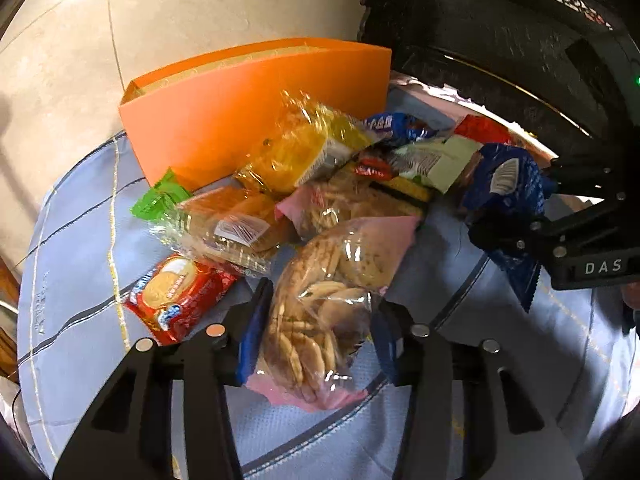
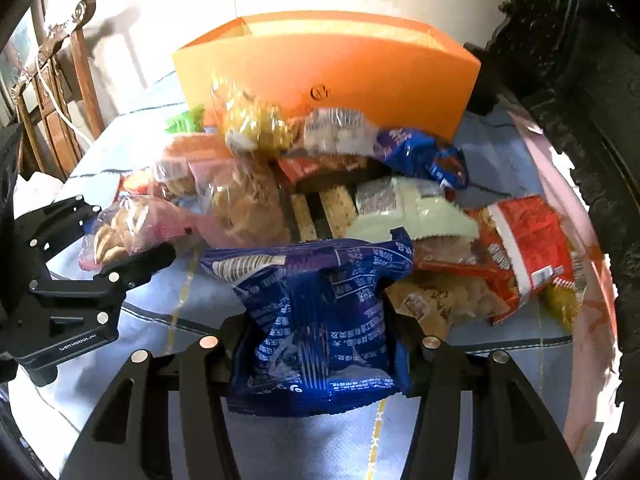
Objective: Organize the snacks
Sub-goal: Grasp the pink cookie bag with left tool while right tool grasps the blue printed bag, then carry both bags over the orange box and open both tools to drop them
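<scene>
A pile of snack packets lies on a blue cloth in front of an open orange box (image 1: 256, 92), which also shows in the right wrist view (image 2: 340, 68). My left gripper (image 1: 320, 304) is shut on a clear pink-edged bag of round biscuits (image 1: 324, 304), seen from the side in the right wrist view (image 2: 120, 228). My right gripper (image 2: 316, 320) is shut on a dark blue snack packet (image 2: 320, 320), which also shows in the left wrist view (image 1: 504, 200), held at the pile's right side.
Loose packets include a red biscuit pack (image 1: 180, 296), a green packet (image 1: 160, 200), a yellow wrapped pack (image 1: 296, 148), a pale green pack (image 2: 412, 212) and a red bag (image 2: 528, 252). Dark carved furniture (image 1: 500, 20) stands behind. A wooden chair (image 2: 60, 92) is at the left.
</scene>
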`<state>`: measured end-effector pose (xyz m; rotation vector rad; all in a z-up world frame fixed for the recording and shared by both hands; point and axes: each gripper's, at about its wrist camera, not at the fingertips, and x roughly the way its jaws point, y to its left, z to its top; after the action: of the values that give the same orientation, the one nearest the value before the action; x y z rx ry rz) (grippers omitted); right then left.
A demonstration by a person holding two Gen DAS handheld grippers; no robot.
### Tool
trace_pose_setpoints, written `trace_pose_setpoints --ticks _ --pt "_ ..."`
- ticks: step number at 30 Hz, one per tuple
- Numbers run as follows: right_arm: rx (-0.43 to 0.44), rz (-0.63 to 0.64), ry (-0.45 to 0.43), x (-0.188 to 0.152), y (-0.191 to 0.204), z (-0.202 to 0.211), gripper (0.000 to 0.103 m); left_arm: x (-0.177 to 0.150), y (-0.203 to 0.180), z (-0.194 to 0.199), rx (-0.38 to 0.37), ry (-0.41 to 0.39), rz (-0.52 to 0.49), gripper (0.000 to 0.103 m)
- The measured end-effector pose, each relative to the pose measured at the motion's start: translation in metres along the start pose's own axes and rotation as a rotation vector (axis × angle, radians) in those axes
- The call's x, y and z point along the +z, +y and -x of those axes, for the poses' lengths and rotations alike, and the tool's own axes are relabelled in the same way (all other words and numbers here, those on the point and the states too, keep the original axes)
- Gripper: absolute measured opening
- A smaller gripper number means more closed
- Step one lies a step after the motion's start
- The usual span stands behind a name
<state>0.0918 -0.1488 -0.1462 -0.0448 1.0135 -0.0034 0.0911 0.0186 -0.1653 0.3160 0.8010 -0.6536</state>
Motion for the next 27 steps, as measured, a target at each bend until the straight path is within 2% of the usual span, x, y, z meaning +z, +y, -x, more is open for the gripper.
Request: trace_pose_setpoints --ticks 9,20,23,27 --pt "0.000 0.006 -0.076 0.016 0.002 0.035 0.054 0.021 0.005 0.026 0.058 -0.006 0.063 0.038" --pt "-0.002 0.003 -0.152 0.035 -0.005 0.059 0.054 0.057 0.001 0.062 0.111 -0.075 0.011 0.038" --pt "-0.002 -0.005 -0.171 0.046 -0.011 0.063 0.054 0.075 0.004 0.068 0.129 -0.097 0.004 0.038" --pt "-0.007 -0.030 -0.195 0.082 -0.025 0.061 0.054 0.106 0.016 0.066 0.162 -0.091 0.033 0.038"
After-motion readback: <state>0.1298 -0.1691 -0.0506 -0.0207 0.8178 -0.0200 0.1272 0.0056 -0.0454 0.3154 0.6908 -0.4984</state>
